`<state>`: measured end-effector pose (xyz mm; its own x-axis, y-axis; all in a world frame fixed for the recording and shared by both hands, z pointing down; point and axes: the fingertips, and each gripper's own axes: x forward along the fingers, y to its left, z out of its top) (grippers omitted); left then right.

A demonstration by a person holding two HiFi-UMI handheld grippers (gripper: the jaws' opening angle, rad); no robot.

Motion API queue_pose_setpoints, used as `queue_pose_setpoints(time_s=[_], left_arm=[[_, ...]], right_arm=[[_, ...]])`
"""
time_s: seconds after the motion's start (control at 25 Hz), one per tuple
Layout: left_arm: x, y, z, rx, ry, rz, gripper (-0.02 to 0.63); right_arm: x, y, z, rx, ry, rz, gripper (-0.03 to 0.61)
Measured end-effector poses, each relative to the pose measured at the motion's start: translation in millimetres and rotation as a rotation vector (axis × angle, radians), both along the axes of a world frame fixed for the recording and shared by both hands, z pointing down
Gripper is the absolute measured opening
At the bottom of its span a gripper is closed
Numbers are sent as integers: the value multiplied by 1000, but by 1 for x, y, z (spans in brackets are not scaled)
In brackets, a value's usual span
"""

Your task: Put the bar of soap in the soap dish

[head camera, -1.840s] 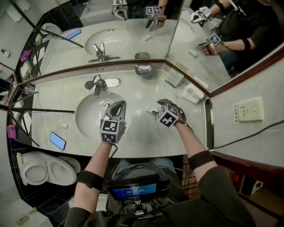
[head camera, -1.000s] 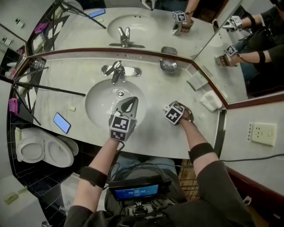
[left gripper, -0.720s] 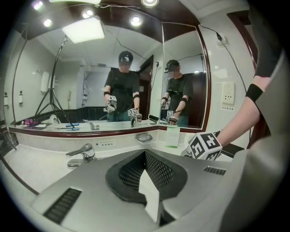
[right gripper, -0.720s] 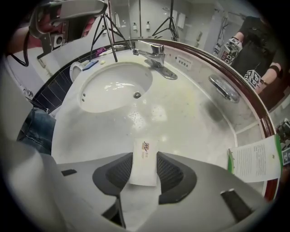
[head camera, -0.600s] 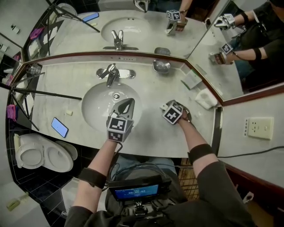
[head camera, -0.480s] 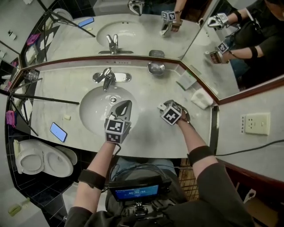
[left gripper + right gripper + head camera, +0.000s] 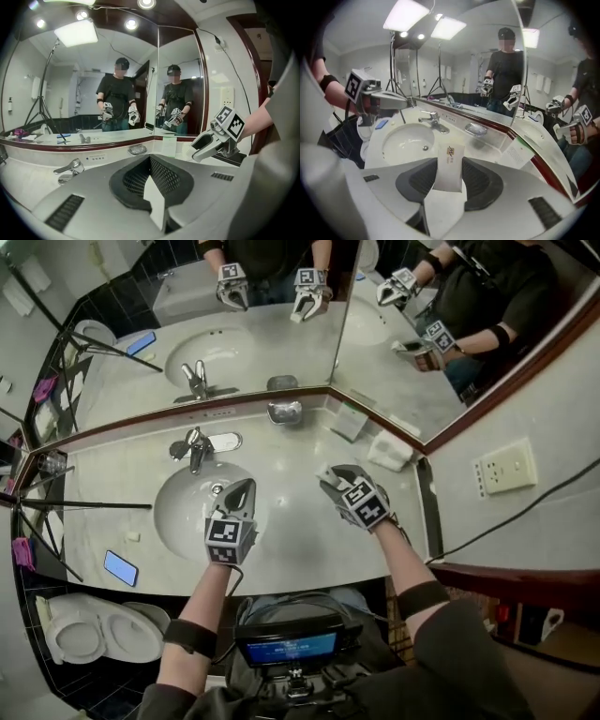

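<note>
Left gripper [image 7: 240, 489]: jaws together, empty, over the sink [image 7: 183, 509]. Dish [image 7: 284, 412] sits at the back of the counter [image 7: 300, 542], against the mirror [image 7: 262, 338]. Right gripper [image 7: 330, 480] is clamped on the wrapped soap [image 7: 449, 173] above the counter, well apart from the dish.

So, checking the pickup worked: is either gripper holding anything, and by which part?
The right gripper holds the wrapped bar of soap by its two long sides, one end poking past the jaws. The left gripper is shut, empty.
</note>
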<state>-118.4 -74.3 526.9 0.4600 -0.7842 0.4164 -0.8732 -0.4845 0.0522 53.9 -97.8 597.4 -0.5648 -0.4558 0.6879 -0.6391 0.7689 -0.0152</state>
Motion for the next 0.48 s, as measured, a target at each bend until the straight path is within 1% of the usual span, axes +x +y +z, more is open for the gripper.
queue_pose_setpoints(time_s=[0.12, 0.24, 0.36, 0.48], left_arm=[[5, 3, -1, 0, 3, 0, 1], [9, 9, 0, -8, 0, 1, 2], [12, 13, 2, -16, -2, -5, 2], [16, 12, 3, -17, -1, -8, 2]], right_arm=[[21, 10, -13, 38, -105, 94, 177], [37, 25, -24, 51, -159, 153, 178], [49, 33, -26, 65, -153, 169, 178], [53, 31, -23, 78, -103, 146, 178]])
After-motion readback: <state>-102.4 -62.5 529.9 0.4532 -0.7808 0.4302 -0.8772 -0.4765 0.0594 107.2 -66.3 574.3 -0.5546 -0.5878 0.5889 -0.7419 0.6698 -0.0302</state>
